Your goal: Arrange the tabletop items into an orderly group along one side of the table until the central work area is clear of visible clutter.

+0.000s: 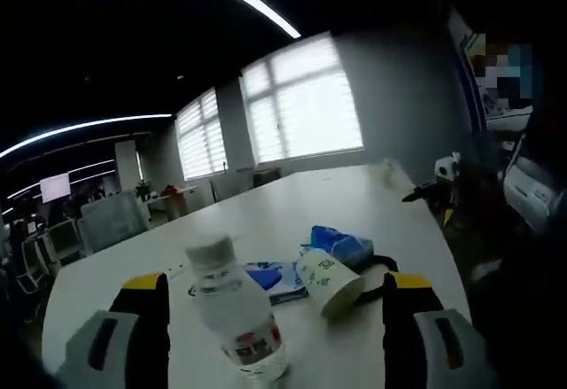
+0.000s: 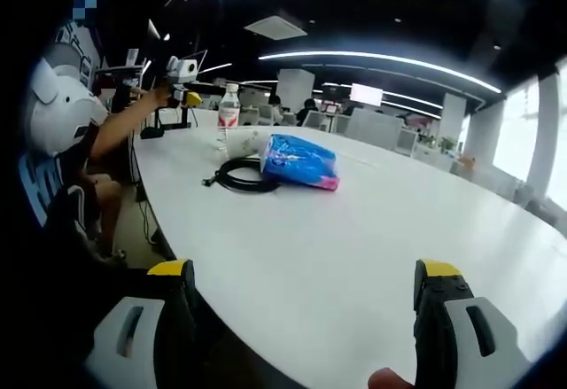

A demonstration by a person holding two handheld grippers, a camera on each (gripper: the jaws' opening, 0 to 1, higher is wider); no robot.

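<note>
Two spread claws, nothing pinched yet
my left gripper (image 1: 276, 318) straddles the bottle (image 1: 236, 311); a clumsy squeeze could tip it onto the paper cup (image 1: 330, 281)

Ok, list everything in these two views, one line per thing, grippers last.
water bottle: one, clear with white cap, upright between the left gripper's jaws
paper cup: one, cream, on its side beside the bottle
blue packet: one, blue with pink edge, on the table
cable: one, black, coiled beside the packet
table: one, white
seated person: one, at the table edge
left gripper: yellow-tipped, open
right gripper: yellow-tipped, open
</note>
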